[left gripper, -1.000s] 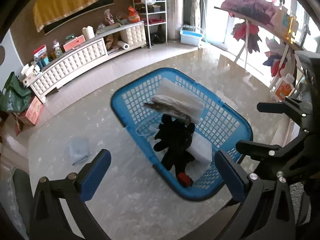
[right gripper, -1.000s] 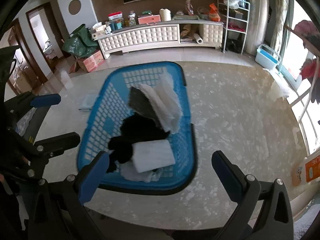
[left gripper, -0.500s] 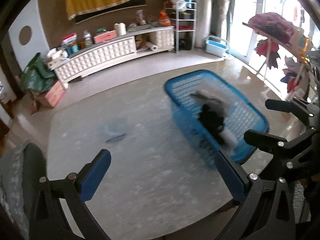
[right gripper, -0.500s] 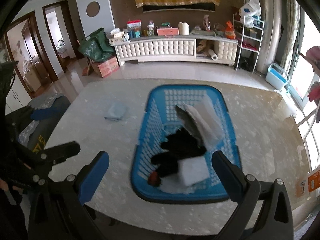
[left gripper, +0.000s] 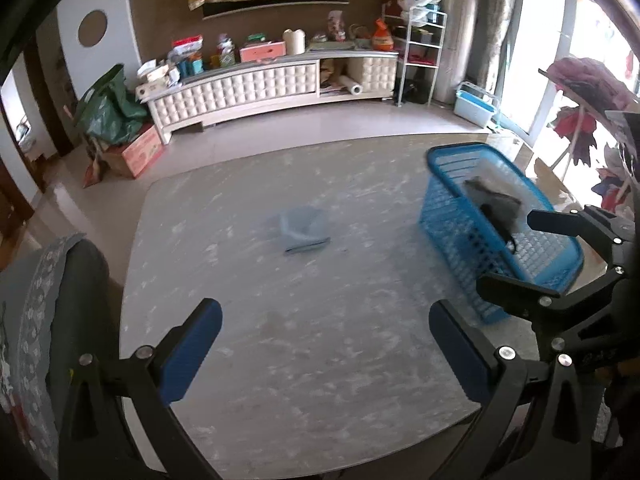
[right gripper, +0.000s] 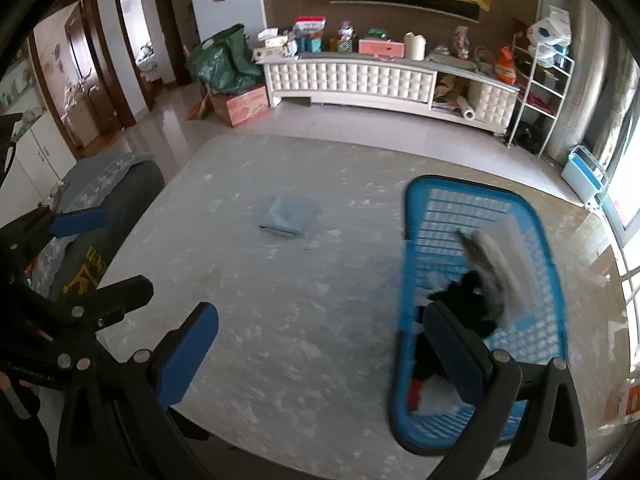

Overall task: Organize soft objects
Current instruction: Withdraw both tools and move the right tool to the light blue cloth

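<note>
A blue plastic basket [left gripper: 448, 204] stands on the marble table at the right and holds grey, black and white soft items [right gripper: 492, 264]; it also shows in the right wrist view [right gripper: 544, 240]. A folded light-blue cloth [left gripper: 304, 226] lies alone on the table's middle, also seen in the right wrist view [right gripper: 286, 216]. My left gripper [left gripper: 326, 344] is open and empty above the near table, the cloth ahead of it. My right gripper [right gripper: 320, 348] is open and empty, its right finger over the basket's near end.
A grey-covered chair [left gripper: 56, 304] stands at the table's left edge. Beyond the table are a white cabinet [left gripper: 256, 88], a green bag on a box [left gripper: 116, 120], a shelf rack [left gripper: 420, 52] and a drying rack with clothes [left gripper: 584, 92].
Both grippers have swung left and away from the basket. The basket now sits at the right of both views and the light-blue cloth has come toward the centre. Both stay open.
</note>
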